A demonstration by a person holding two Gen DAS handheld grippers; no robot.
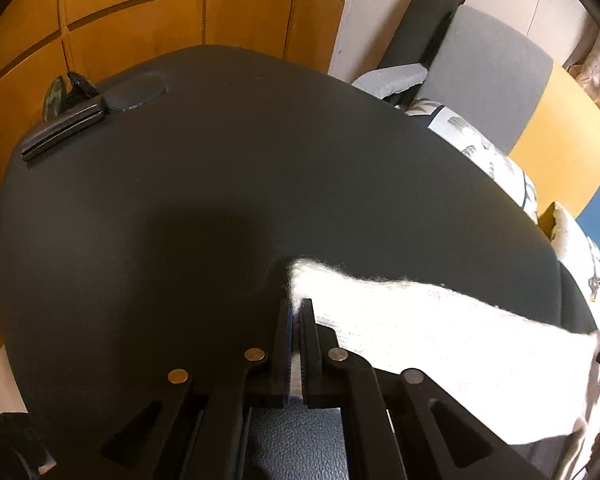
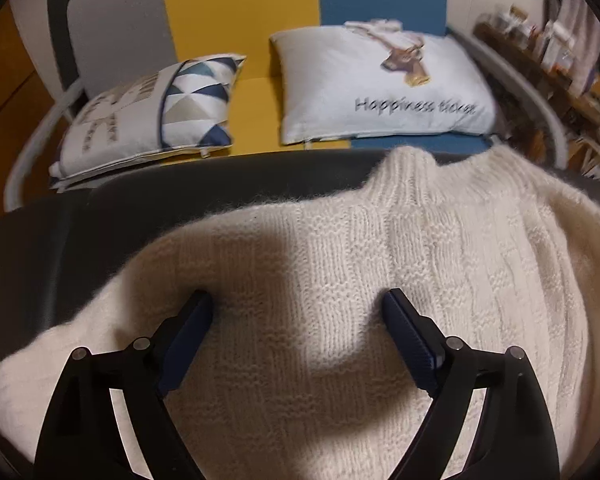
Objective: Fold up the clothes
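A cream knitted sweater [image 2: 380, 264] lies spread on a dark table [image 2: 60, 240], its ribbed collar toward the far edge. My right gripper [image 2: 298, 300] hovers open just above its middle, fingers wide apart with nothing between them. In the left wrist view the same sweater [image 1: 440, 332] stretches off to the right across the dark table [image 1: 220, 180]. My left gripper [image 1: 298, 308] is shut on the sweater's near left corner, a bit of knit pinched between the pads.
A folded dark garment [image 1: 64, 124] and a camouflage item [image 1: 56, 96] lie at the table's far left corner. Beyond the far edge sit a triangle-patterned cushion [image 2: 152, 112] and a white printed cushion [image 2: 380, 84] on a yellow and blue sofa. Cluttered shelves [image 2: 560, 60] stand at right.
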